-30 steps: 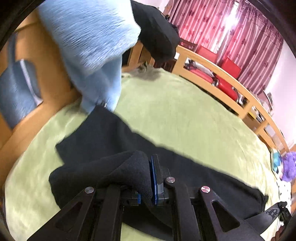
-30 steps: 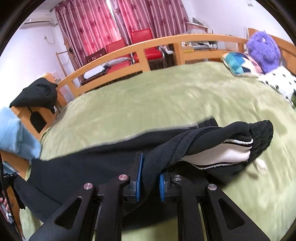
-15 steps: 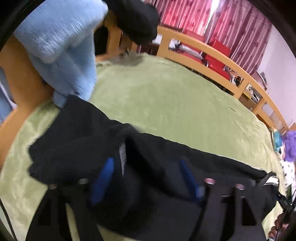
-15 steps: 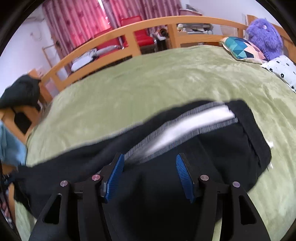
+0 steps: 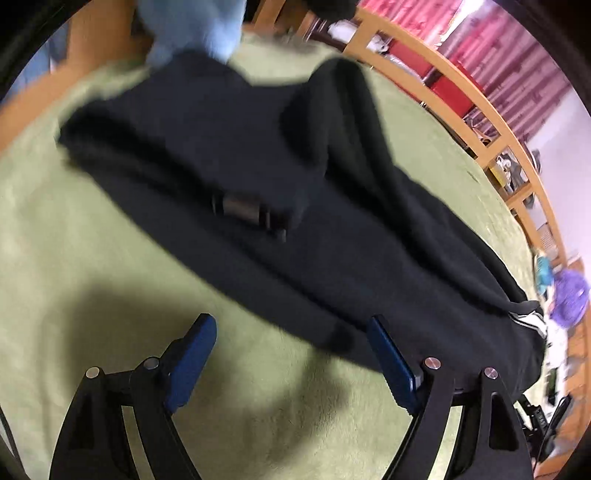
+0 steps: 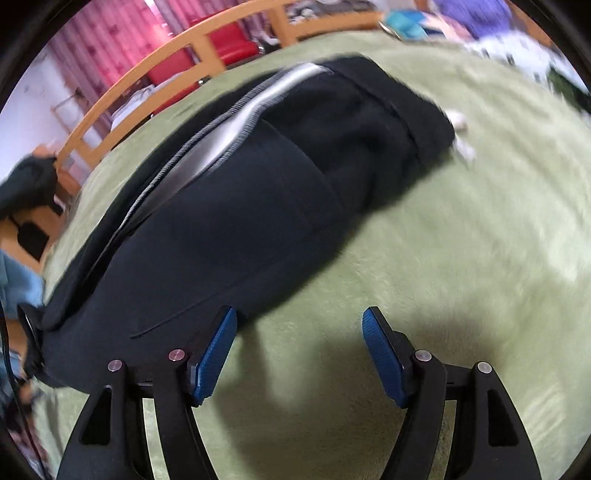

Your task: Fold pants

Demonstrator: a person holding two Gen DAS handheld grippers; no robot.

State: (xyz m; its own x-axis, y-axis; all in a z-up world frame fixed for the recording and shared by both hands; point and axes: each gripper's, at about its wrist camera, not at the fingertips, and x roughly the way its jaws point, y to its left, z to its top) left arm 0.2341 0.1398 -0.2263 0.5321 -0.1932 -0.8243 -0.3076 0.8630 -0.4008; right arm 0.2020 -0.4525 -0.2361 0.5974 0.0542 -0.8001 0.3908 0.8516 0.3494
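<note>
The black pants point(image 5: 280, 177) lie folded lengthwise on the green bed cover point(image 5: 74, 258), running from upper left to lower right in the left wrist view. In the right wrist view the pants point(image 6: 229, 206) show a white and grey side stripe point(image 6: 236, 114) and the waistband end at the upper right. My left gripper point(image 5: 291, 354) is open and empty, just short of the pants' near edge. My right gripper point(image 6: 299, 350) is open and empty, over the cover beside the pants' near edge.
A light blue garment point(image 5: 192, 26) hangs at the bed's far corner. A curved wooden bed rail point(image 6: 192, 48) runs behind, with red chairs point(image 6: 229, 40) and red curtains beyond. A purple plush toy point(image 5: 569, 295) and pillows lie at the bed's far end.
Both grippers were shut on folds of the pants a second ago. They opened, let the pants drop flat onto the cover, and drew back toward the near side.
</note>
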